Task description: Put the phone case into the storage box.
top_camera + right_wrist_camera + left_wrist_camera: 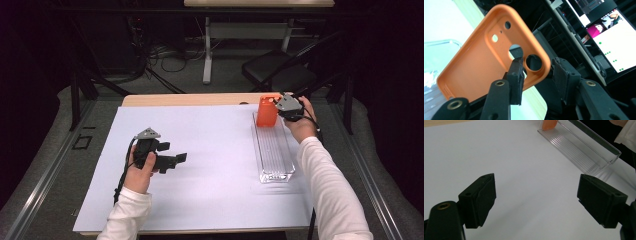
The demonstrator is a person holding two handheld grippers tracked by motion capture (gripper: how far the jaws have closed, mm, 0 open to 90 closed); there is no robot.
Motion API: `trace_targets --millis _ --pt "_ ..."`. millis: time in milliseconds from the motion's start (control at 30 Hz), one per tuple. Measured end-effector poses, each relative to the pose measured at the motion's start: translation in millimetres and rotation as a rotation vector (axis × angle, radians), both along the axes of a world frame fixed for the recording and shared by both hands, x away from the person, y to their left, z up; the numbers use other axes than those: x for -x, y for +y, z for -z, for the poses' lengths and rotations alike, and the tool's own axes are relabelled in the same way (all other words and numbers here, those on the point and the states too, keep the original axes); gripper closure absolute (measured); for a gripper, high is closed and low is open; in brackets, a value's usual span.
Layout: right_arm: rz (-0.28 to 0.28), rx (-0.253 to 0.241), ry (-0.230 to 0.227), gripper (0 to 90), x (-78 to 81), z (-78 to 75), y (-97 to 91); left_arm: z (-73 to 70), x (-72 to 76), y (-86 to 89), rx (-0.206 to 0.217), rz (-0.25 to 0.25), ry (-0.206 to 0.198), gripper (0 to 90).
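A: Where's the phone case [491,57]?

B: Standing at the far end of the clear tray [275,155]. The right gripper [536,77] has its jaws around the case's corner by the camera holes, loosely, one pad seemingly off it.

A: How will it handle?

B: Probably light, bendy, a bit grippy; take the rim. The left gripper [536,200] gapes empty, well left of the tray, with open tabletop between.

The bench [150,100] has a light wooden top, nearly all covered by a white sheet [210,165]. On the sheet at the right lies a long clear plastic tray [275,155], running near to far; it appears ribbed inside.
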State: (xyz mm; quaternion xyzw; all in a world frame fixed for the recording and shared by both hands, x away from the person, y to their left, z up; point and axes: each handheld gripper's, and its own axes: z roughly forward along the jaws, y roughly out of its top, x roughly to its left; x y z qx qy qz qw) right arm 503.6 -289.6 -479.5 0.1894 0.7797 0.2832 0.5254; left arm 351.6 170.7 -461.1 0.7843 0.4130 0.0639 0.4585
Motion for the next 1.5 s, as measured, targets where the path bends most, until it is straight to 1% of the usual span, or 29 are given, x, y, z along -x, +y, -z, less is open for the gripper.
trace_targets --millis 100,233,367,433,467,567,600,633,667,700,733,767,867,933,1033,1067,1100,1200,1233,1300,1333,1433,1500 --pt "0.006 -0.017 -0.010 57.7 1.8 -2.5 -0.6 -0.5 0.2 0.9 0.003 0.001 0.004 15.7" --pt "0.007 -0.028 -0.001 55.8 5.4 -4.5 -1.3 -0.5 0.1 2.1 0.004 -0.005 -0.001 15.7" --pt "0.018 -0.053 0.031 53.9 10.4 -6.6 -2.1 -1.7 0.2 2.1 0.008 -0.007 -0.004 15.7" --pt "0.020 -0.087 0.035 51.0 13.3 -8.2 -2.2 -2.2 0.2 1.9 0.008 -0.001 0.001 15.7" --pt "0.025 -0.099 0.046 50.4 14.9 -9.1 -2.2 -2.2 0.3 1.7 0.009 -0.001 0.001 15.7" --pt "0.050 -0.110 0.070 50.0 20.5 -11.2 -1.6 -2.2 0.1 1.7 0.013 0.000 0.004 15.7" --pt "0.054 -0.127 0.077 49.0 22.1 -11.5 -1.5 -2.4 -0.1 1.8 0.014 0.000 0.005 15.7" --pt "0.068 -0.140 0.091 47.3 23.9 -12.0 -1.2 -2.8 -0.2 2.1 0.014 -0.001 0.004 15.7" --pt "0.103 -0.167 0.116 43.3 25.4 -12.6 -0.9 -3.0 -0.3 2.0 0.015 -0.001 0.004 15.7" --pt "0.122 -0.189 0.128 41.7 26.1 -12.8 -0.6 -3.3 -0.7 1.9 0.014 0.001 0.000 15.7" --pt "0.127 -0.214 0.131 41.6 27.8 -13.2 -0.6 -3.4 -0.9 1.9 0.015 0.001 0.000 15.7" --pt "0.128 -0.223 0.131 40.5 28.9 -13.5 -0.6 -3.5 -1.1 1.8 0.017 0.002 0.002 15.7" --pt "0.152 -0.245 0.154 33.2 32.0 -14.7 0.8 -3.6 -1.8 2.2 0.016 0.008 0.008 15.7" --pt "0.157 -0.261 0.157 27.7 34.2 -16.6 2.3 -2.9 -1.9 2.2 0.019 0.006 0.010 15.7" --pt "0.179 -0.295 0.166 18.2 36.5 -19.7 4.7 -2.7 -2.0 3.3 0.020 0.000 0.014 15.7" --pt "0.189 -0.299 0.177 15.4 36.7 -20.7 5.5 -2.7 -1.8 3.4 0.025 -0.005 0.013 15.7" --pt "0.195 -0.309 0.185 14.8 36.9 -21.5 6.0 -3.0 -1.7 3.7 0.028 -0.008 0.012 15.7" --pt "0.198 -0.359 0.212 10.6 38.4 -24.5 8.3 -4.6 -1.1 5.0 0.033 -0.015 0.008 15.7" --pt "0.195 -0.369 0.223 7.8 38.8 -25.6 9.0 -4.6 -1.1 4.9 0.039 -0.025 0.002 15.7" --pt "0.188 -0.382 0.254 1.6 39.2 -27.4 11.1 -4.6 -1.2 5.6 0.044 -0.029 0.005 15.7" --pt "0.187 -0.384 0.262 0.1 39.9 -28.2 12.4 -4.2 -1.4 5.7 0.045 -0.029 0.007 15.7" --pt "0.176 -0.397 0.274 0.0 42.3 -30.8 16.0 -2.8 -2.1 5.5 0.044 -0.029 0.012 15.6" --pt "0.170 -0.418 0.286 0.0 43.4 -32.1 17.9 -2.5 -2.0 5.1 0.048 -0.029 0.016 15.6"
